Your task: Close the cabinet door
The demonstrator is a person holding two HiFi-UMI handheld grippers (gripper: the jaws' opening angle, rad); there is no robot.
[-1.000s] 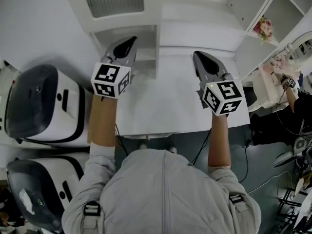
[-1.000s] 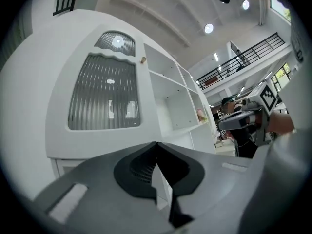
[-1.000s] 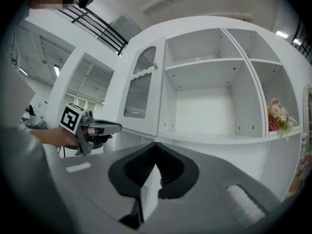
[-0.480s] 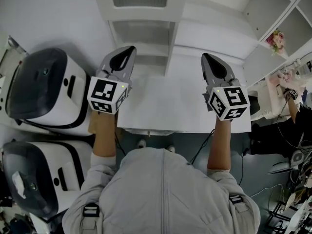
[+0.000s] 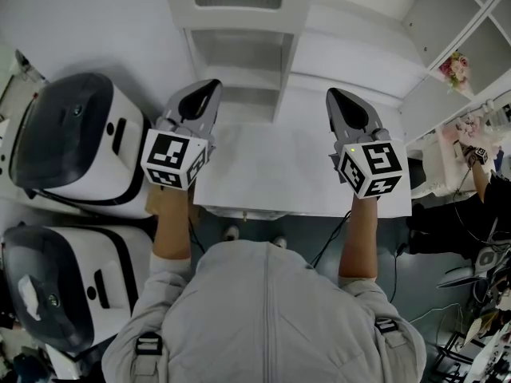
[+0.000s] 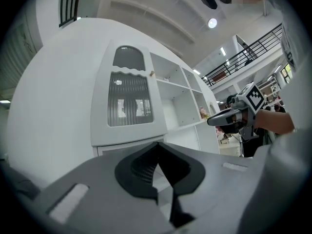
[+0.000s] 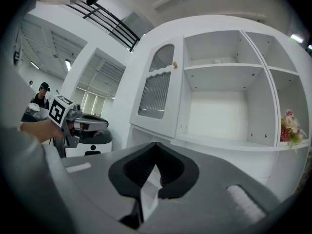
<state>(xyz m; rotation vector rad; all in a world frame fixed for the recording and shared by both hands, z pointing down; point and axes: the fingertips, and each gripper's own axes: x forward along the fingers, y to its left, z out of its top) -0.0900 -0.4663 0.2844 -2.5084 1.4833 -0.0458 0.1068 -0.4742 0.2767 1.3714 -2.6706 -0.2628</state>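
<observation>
Grey left tongs [image 5: 213, 84] now farther from door [image 6: 127, 104]

She wears a pale grey zip-front jacket [image 5: 267, 317], with black strap buckles [image 5: 149, 342] at both shoulders. The left claw [image 5: 211, 84] and right claw [image 5: 332, 96] are dark grey, each carrying a black-and-white marker cube [image 5: 170, 158].

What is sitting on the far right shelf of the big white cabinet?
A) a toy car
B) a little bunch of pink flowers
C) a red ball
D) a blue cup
B: a small bunch of pink and white flowers rests on the right-hand shelf of the white wooden cabinet. The other shelves in view look bare.
</observation>
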